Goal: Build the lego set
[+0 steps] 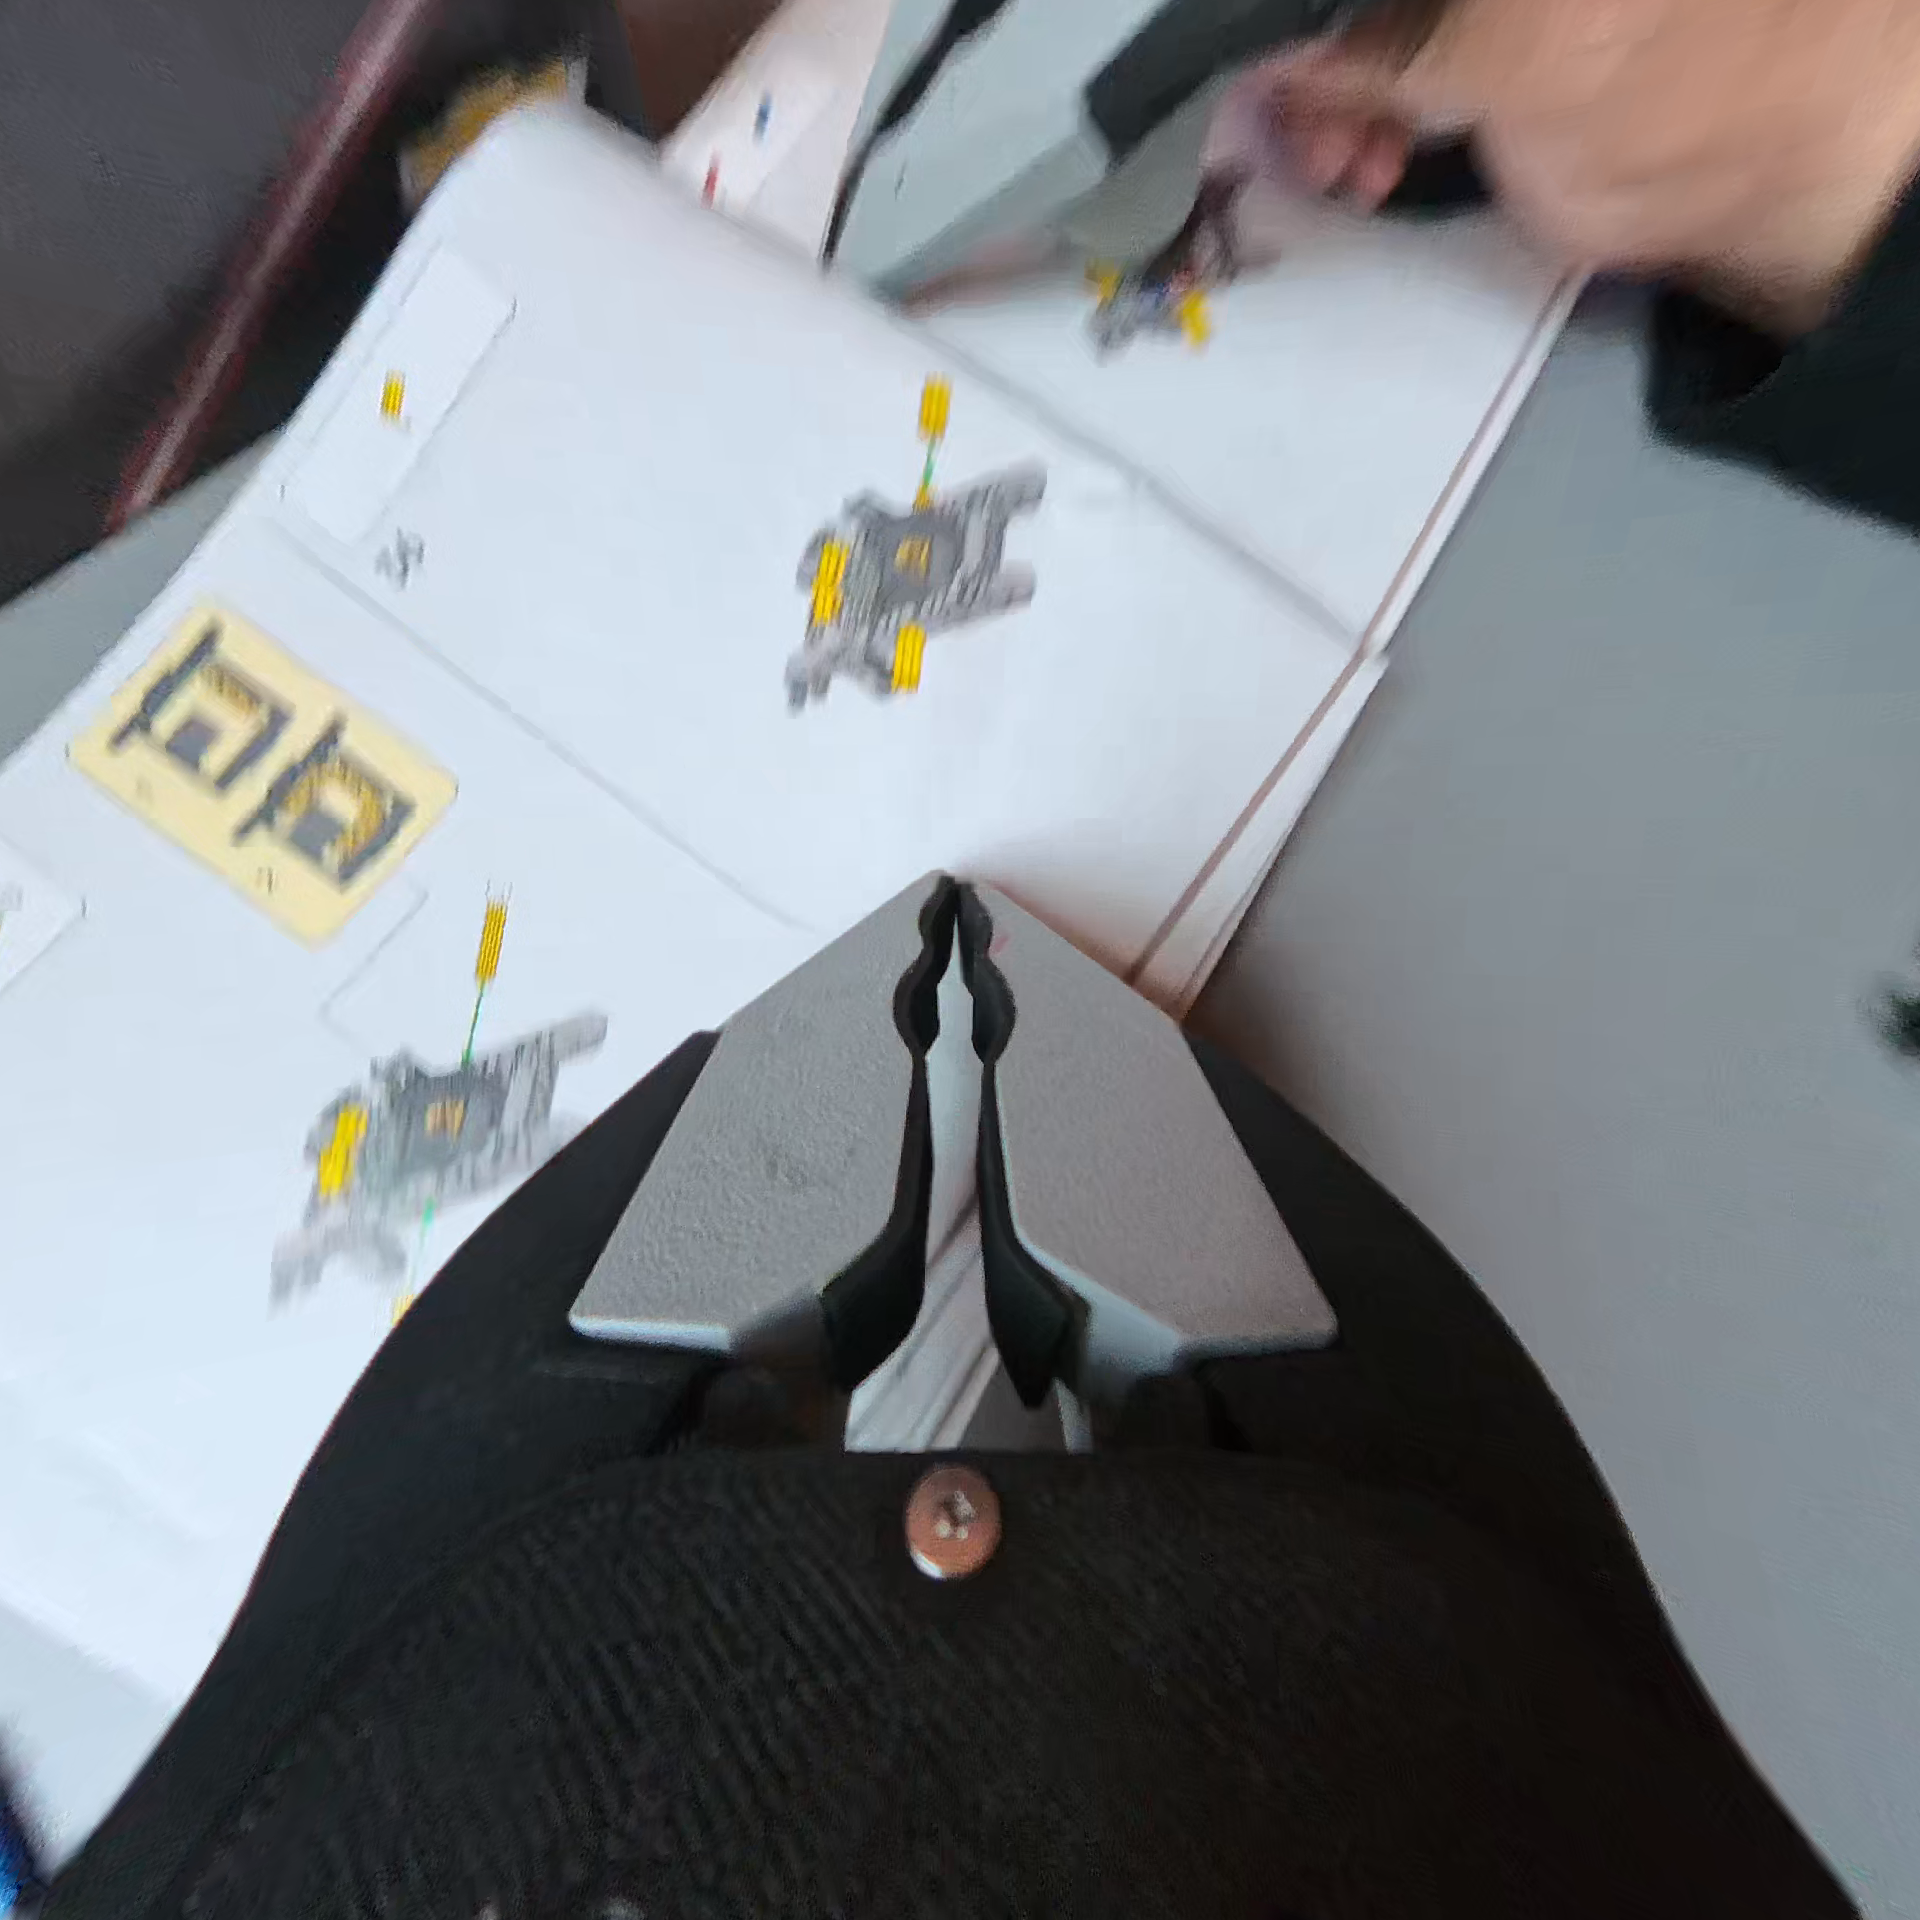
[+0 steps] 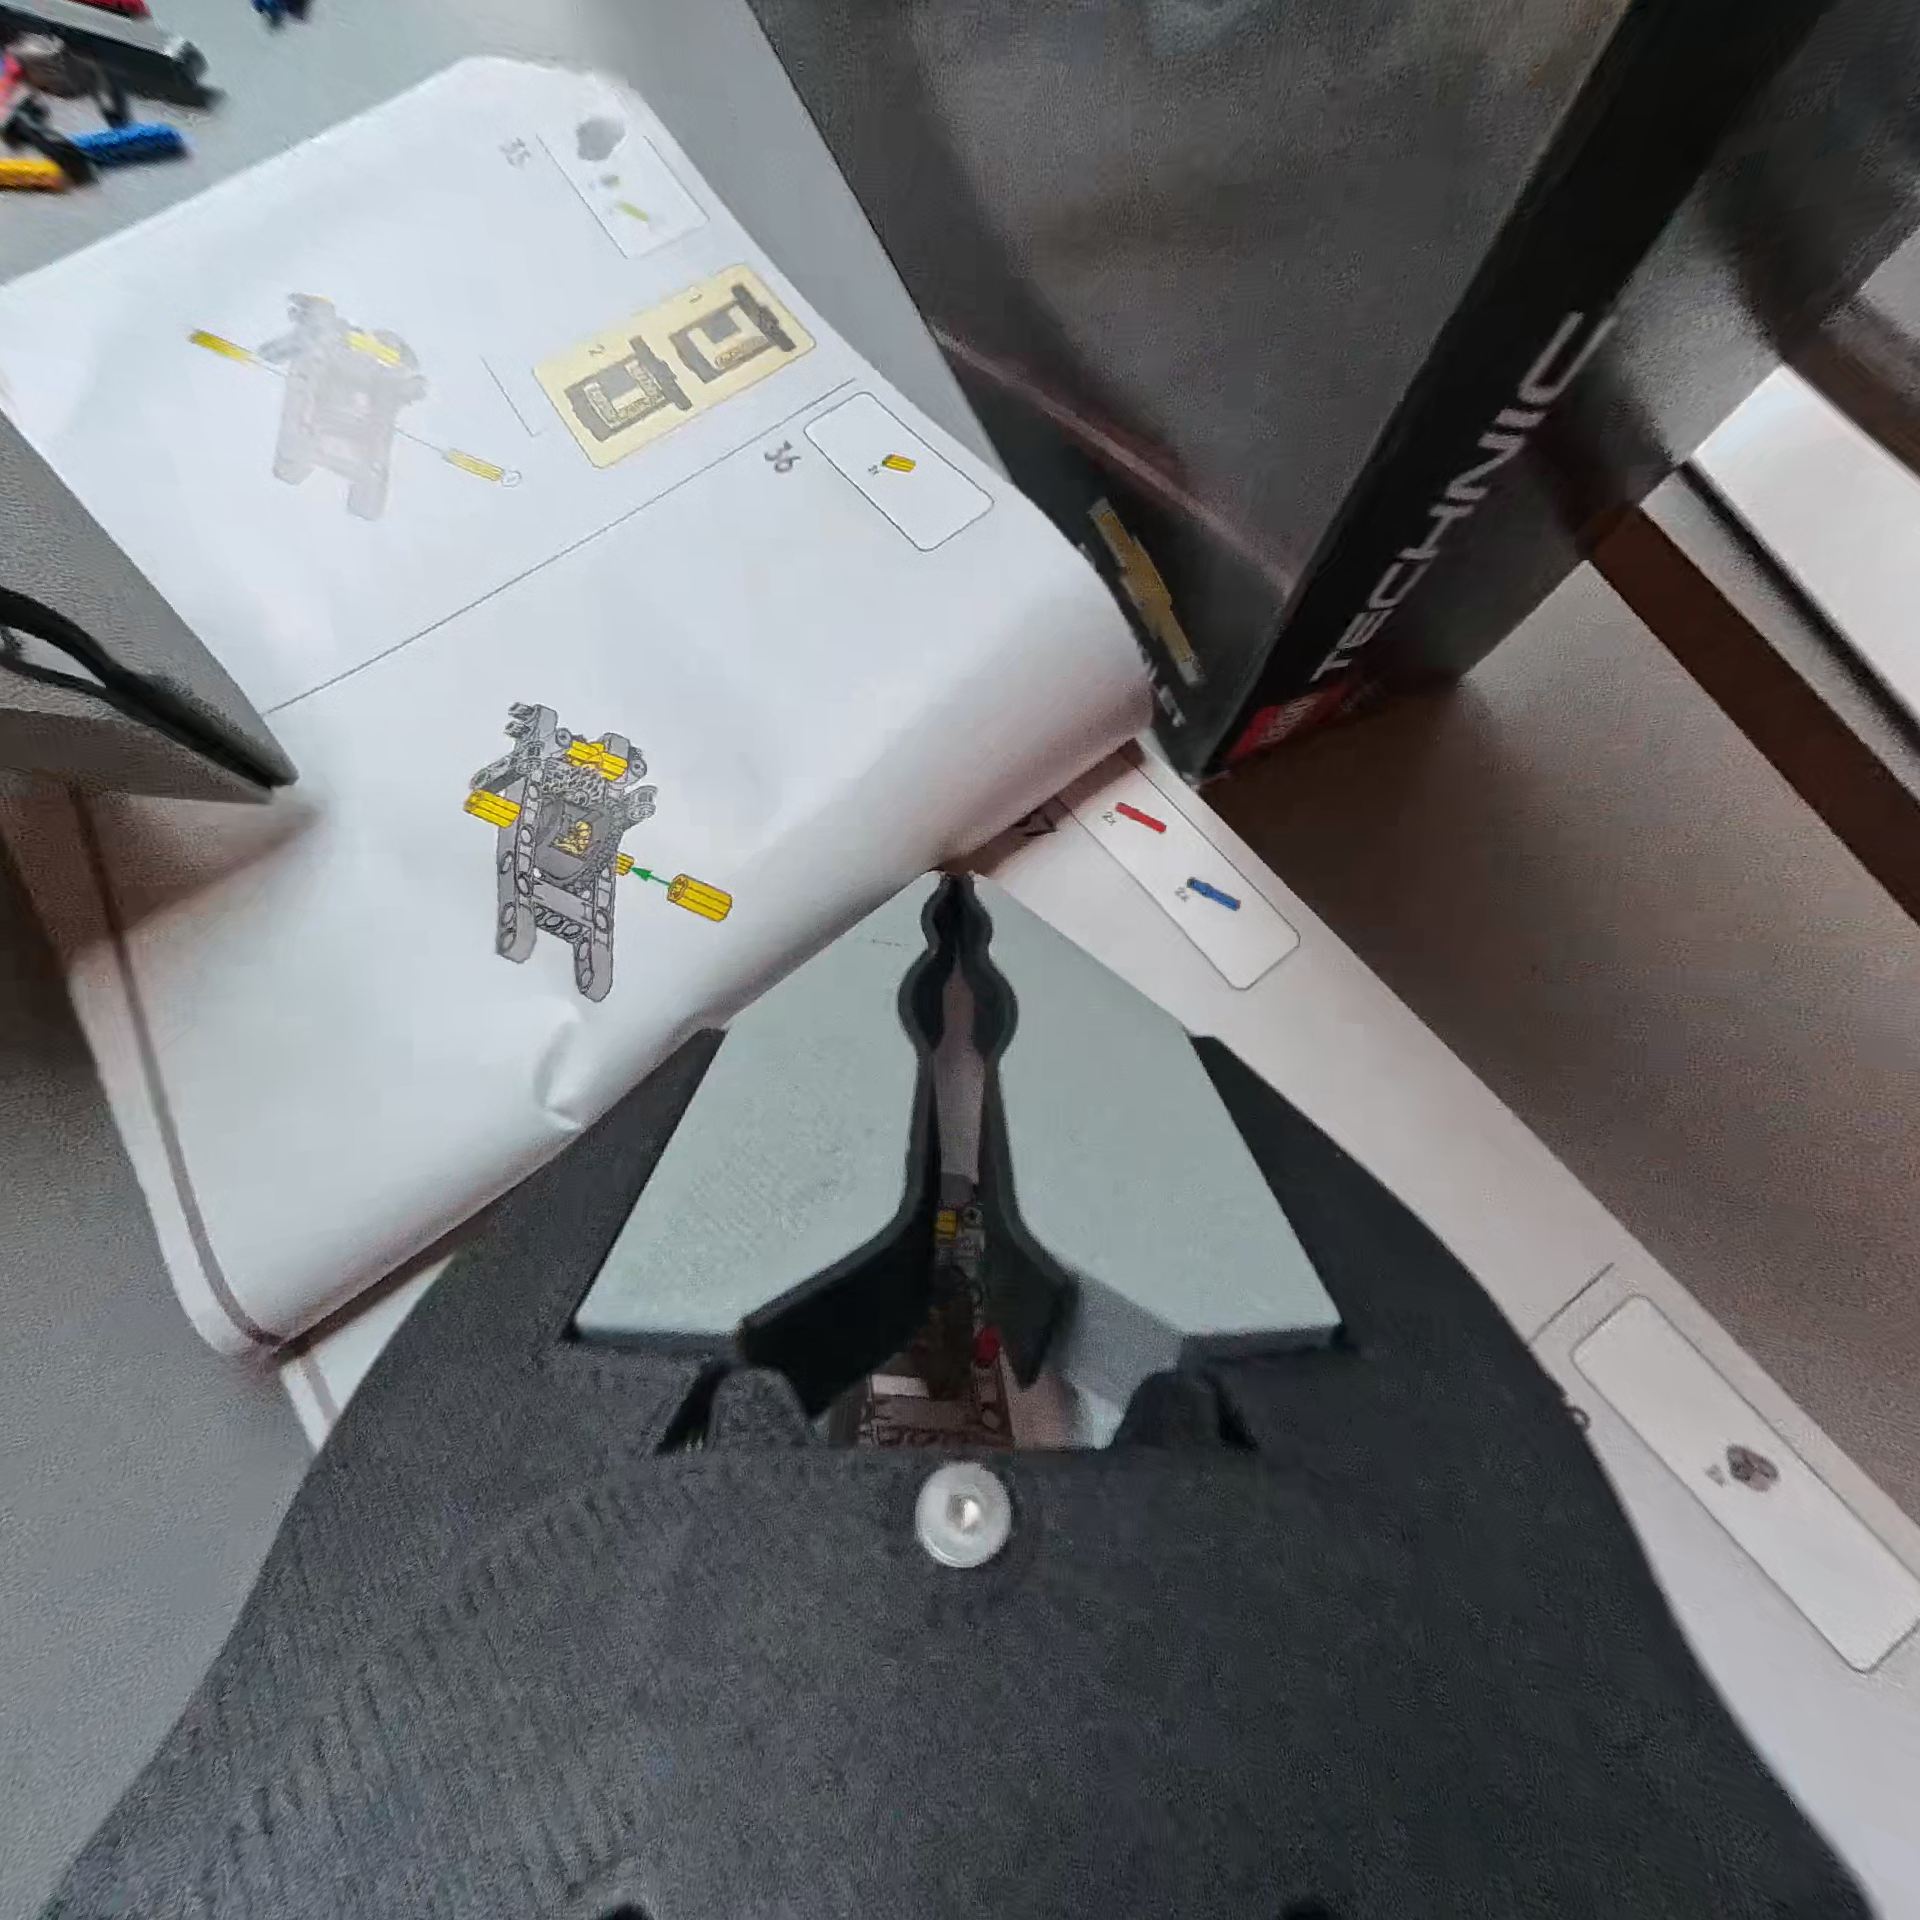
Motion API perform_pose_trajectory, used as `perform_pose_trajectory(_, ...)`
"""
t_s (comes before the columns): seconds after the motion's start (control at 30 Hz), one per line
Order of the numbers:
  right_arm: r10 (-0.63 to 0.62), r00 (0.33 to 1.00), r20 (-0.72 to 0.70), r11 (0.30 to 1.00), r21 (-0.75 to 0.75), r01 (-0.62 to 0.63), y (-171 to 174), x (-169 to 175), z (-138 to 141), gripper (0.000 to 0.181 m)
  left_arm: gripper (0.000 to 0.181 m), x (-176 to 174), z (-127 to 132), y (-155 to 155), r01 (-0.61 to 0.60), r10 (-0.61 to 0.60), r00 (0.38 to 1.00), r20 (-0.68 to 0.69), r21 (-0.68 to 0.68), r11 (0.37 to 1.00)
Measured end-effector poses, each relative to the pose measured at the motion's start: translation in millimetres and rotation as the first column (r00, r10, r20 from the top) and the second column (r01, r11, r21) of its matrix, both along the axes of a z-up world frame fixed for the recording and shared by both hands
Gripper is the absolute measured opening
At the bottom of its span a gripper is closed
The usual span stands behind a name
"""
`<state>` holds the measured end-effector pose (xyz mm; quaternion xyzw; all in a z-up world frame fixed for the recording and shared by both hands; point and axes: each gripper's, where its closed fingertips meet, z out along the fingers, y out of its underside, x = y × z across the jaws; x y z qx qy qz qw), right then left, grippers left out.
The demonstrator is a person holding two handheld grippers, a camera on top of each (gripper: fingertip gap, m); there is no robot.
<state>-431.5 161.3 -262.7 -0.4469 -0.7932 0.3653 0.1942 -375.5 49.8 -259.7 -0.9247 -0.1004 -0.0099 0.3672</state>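
Note:
The open instruction booklet (image 1: pixel 727 727) lies on the grey table, and its pages show grey and yellow build steps. My left gripper (image 1: pixel 954 896) is shut with nothing seen in it, tips over the booklet's near corner. In the right wrist view one booklet page (image 2: pixel 727 644) is raised and curled. My right gripper (image 2: pixel 954 891) is shut with its tips on that page's edge. A small grey, yellow and red build or its picture (image 2: pixel 958 1278) shows through the gap behind the fingers; I cannot tell which. The right gripper (image 1: pixel 935 208) and the hand (image 1: pixel 1662 135) holding it are blurred at the top.
A dark set box (image 2: pixel 1351 364) stands at the booklet's far side. Loose blue, yellow and black pieces (image 2: pixel 94 145) lie at the top left. The left gripper (image 2: pixel 135 707) reaches in from the left edge. Bare grey table (image 1: pixel 1558 935) lies to the right.

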Motion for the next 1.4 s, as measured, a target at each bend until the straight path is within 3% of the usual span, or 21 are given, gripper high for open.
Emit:
perform_pose_trajectory(0.1, 0.052, 0.998, -0.018, 0.998, 0.030, -0.051, -6, 4, 0, 0.000, 0.000, 13, 35, 33, 0.055, -0.056, 0.998, 0.003, 0.168, 0.984)
perform_pose_trajectory(0.17, 0.082, 0.995, -0.057, 0.993, 0.090, -0.077, -9, 6, 0, 0.000, 0.000, 17, 44, 55, 0.099, -0.087, 0.993, -0.079, 0.162, 0.982)
perform_pose_trajectory(0.27, 0.109, 0.991, -0.074, 0.990, 0.093, -0.101, -12, 9, 3, 0.000, 0.000, 23, 28, 86, 0.173, -0.158, 0.970, -0.183, 0.066, 0.983)
perform_pose_trajectory(0.33, 0.108, 0.990, -0.085, 0.992, 0.076, -0.102, -12, 9, 5, 0.000, 0.000, 12, 10, 93, 0.145, -0.148, 0.962, -0.231, -0.028, 0.989)
perform_pose_trajectory(0.57, 0.068, 0.997, -0.045, 0.995, 0.072, -0.064, -6, 5, -2, 0.000, 0.000, -4, 1, 86, 0.082, -0.084, 0.972, -0.219, -0.018, 0.996)
perform_pose_trajectory(0.7, 0.067, 0.996, -0.050, 0.995, 0.083, -0.063, -7, 5, -2, 0.000, 0.000, -25, -3, 62, -0.028, -0.004, 0.943, -0.333, -0.092, 0.995)
perform_pose_trajectory(0.9, 0.064, 0.997, -0.043, 0.996, 0.058, -0.062, -8, 5, 0, 0.000, 0.000, -25, -9, 55, -0.050, 0.052, 0.980, -0.192, 0.013, 0.999)
perform_pose_trajectory(1.03, 0.028, 0.995, -0.097, 1.000, -0.003, -0.028, -9, 1, 22, 0.000, 0.000, -25, -9, 55, -0.045, 0.046, 0.981, -0.189, 0.010, 0.999)
perform_pose_trajectory(1.13, 0.024, 0.999, -0.042, 0.997, 0.076, -0.020, -8, -10, 23, 0.000, 0.000, -25, -9, 55, -0.045, 0.047, 0.983, -0.180, 0.013, 0.999)
perform_pose_trajectory(1.23, 0.056, 0.995, 0.086, 0.984, 0.164, -0.069, -12, -12, -1, 0.000, 0.000, -25, -9, 55, -0.045, 0.047, 0.984, -0.173, 0.020, 0.999)
perform_pose_trajectory(1.4, 0.043, 0.999, 0.012, 0.987, 0.153, -0.045, -11, -23, 22, 0.000, 0.000, -25, -9, 54, -0.044, 0.046, 0.982, -0.182, 0.016, 0.999)
